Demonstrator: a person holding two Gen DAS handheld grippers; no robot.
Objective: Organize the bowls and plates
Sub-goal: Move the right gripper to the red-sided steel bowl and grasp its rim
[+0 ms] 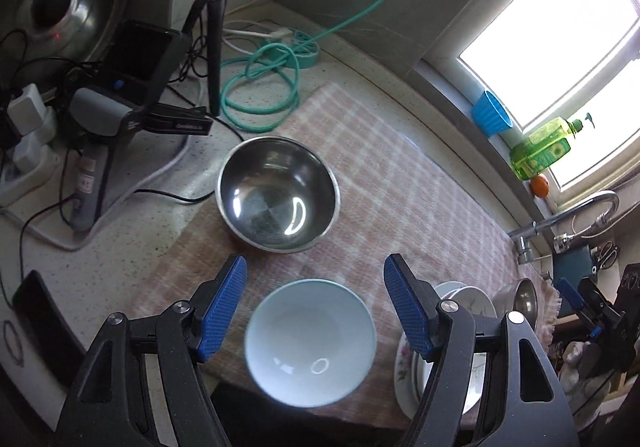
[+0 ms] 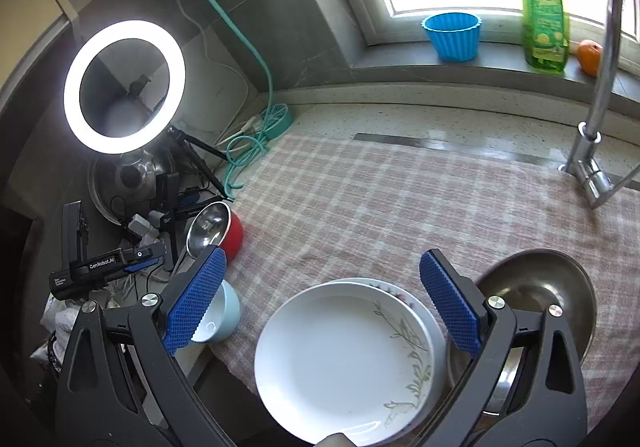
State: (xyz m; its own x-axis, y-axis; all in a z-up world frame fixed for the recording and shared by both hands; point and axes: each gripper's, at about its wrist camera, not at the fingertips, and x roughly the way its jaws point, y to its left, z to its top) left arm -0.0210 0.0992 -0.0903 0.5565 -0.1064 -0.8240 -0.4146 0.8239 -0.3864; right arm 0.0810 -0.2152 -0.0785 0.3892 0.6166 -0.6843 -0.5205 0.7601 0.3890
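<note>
Left wrist view
Left gripper point(image 1: 316, 311): the jaws are held wide and nothing is gripped; the pads stand apart from any rim.
Pale blue bowl point(image 1: 310, 343): set upright on the checked cloth point(image 1: 420, 187) between and below the open fingers, at 6 o'clock in the view; it is judged to be the next thing lined up for a grasp.
Steel bowl point(image 1: 278, 193): found upright at 12 o'clock from the pale blue bowl, near it but not touching.
Stacked plates point(image 1: 472, 303): seen at 3 o'clock of the pale blue bowl, partly hidden by the right-hand finger.
Obstacles: cables and a tripod point(image 1: 214, 43) are crowded at 10 o'clock, off the cloth; the route to the bowl is judged clear.

Right wrist view
Right gripper point(image 2: 324, 303): the jaws are spread wide and empty, held above the plates.
White plate point(image 2: 344, 363): laid on top of a flowered plate point(image 2: 400, 293), so a stack is already formed, at 6 o'clock.
Dull metal bowl point(image 2: 536, 283): placed at 3 o'clock, just beside the stack; contact cannot be told.
Red bowl point(image 2: 224, 229): tilted at 9 o'clock at the cloth's edge.
Surroundings: a tap point(image 2: 600, 95) stands at 2 o'clock, a ring light point(image 2: 124, 87) at 10 o'clock, and a blue cup point(image 2: 452, 35) on the sill; none is in the way.
</note>
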